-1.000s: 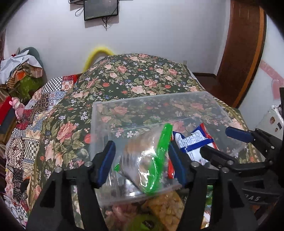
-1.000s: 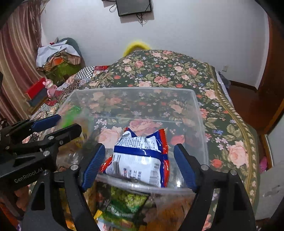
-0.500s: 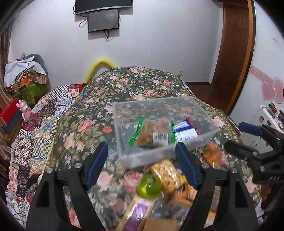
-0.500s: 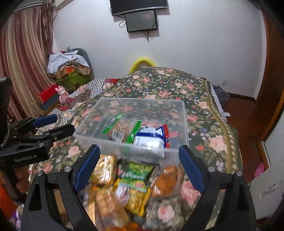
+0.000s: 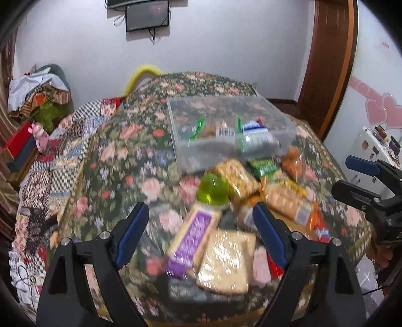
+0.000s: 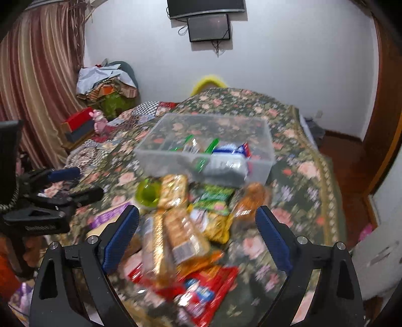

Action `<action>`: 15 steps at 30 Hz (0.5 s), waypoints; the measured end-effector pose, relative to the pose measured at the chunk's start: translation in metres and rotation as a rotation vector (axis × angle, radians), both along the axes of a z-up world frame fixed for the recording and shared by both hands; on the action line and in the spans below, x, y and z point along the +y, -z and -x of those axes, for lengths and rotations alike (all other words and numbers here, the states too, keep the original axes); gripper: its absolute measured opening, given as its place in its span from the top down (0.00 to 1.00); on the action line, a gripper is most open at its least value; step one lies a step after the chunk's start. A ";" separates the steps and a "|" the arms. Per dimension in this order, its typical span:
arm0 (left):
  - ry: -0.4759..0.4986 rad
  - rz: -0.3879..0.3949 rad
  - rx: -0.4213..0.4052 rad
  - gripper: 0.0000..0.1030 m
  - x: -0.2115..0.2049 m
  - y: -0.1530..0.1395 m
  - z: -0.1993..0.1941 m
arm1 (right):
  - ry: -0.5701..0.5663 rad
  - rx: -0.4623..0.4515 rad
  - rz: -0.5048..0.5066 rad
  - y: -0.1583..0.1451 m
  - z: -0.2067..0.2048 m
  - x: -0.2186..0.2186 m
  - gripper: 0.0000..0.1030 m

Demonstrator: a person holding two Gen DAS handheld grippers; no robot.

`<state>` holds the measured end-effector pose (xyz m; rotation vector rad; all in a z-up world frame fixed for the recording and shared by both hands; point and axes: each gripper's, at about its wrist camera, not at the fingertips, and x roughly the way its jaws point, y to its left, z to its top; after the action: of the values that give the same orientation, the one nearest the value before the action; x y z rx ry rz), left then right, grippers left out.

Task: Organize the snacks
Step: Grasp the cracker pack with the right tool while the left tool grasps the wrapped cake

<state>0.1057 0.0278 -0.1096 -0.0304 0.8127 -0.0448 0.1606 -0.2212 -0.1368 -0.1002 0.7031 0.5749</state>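
Left edge: a heap of folded cloth and clothing point(image 5: 37, 93) sits against the white wall, with a red box point(image 6: 78, 120) and a small pink toy figure point(image 6: 99, 120) just in front of it.
Striped curtain point(image 6: 37, 75): hangs down the left side in the right wrist view.
Bed: a dark floral bedspread point(image 5: 120, 161) covers it; a checked patchwork quilt point(image 5: 50, 171) lies along its left side.
Left tongs point(image 5: 198, 231): released, both blue-padded fingers spread wide and holding nothing, hovering over the near end of the snack pile.
Purple-labelled flat packet point(image 5: 193, 234): lies between the left tongs' fingers, beside a gold foil packet point(image 5: 226, 259).
Green round translucent lid or cup point(image 5: 213, 191): one, just left of the pile, between the packets and the box.
Clear rectangular plastic box point(image 5: 176, 130): one, on the bedspread beyond the pile; inside lie two items, a clear bag with green edges point(image 5: 208, 130) and a white-and-blue snack packet with red trim point(image 5: 253, 128), side by side.
Loose snack pile point(image 6: 181, 221): blurred; roughly ten packets overlap, exact count unclear, with a red packet point(image 6: 208, 286) nearest.
Right tongs point(image 6: 197, 241): released, fingers wide apart above the pile, gripping nothing.
Two wall screens point(image 6: 208, 22): mounted one above the other.
Right edge: a brown wooden door frame point(image 5: 329, 65).
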 end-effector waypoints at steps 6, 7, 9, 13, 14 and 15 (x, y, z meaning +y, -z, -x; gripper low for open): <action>0.032 0.035 0.043 0.21 -0.008 0.022 0.015 | -0.022 0.049 -0.013 0.021 0.015 0.005 0.17; 0.039 0.038 0.049 0.24 -0.011 0.025 0.017 | -0.033 0.057 -0.013 0.024 0.015 0.007 0.24; 0.054 0.047 0.074 0.37 -0.014 0.031 0.017 | -0.049 0.078 -0.019 0.028 0.017 0.009 0.35; 0.073 0.078 0.122 0.47 -0.019 0.045 0.015 | -0.090 0.122 -0.034 0.037 0.017 0.014 0.50; 0.070 0.074 0.121 0.47 -0.020 0.047 0.016 | -0.101 0.128 -0.035 0.039 0.018 0.016 0.51; 0.069 0.066 0.115 0.47 -0.021 0.048 0.017 | -0.110 0.131 -0.035 0.041 0.020 0.019 0.52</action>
<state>0.0887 0.0071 -0.1574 -0.0676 0.9268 -0.1360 0.1406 -0.2024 -0.1775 -0.0691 0.8175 0.7035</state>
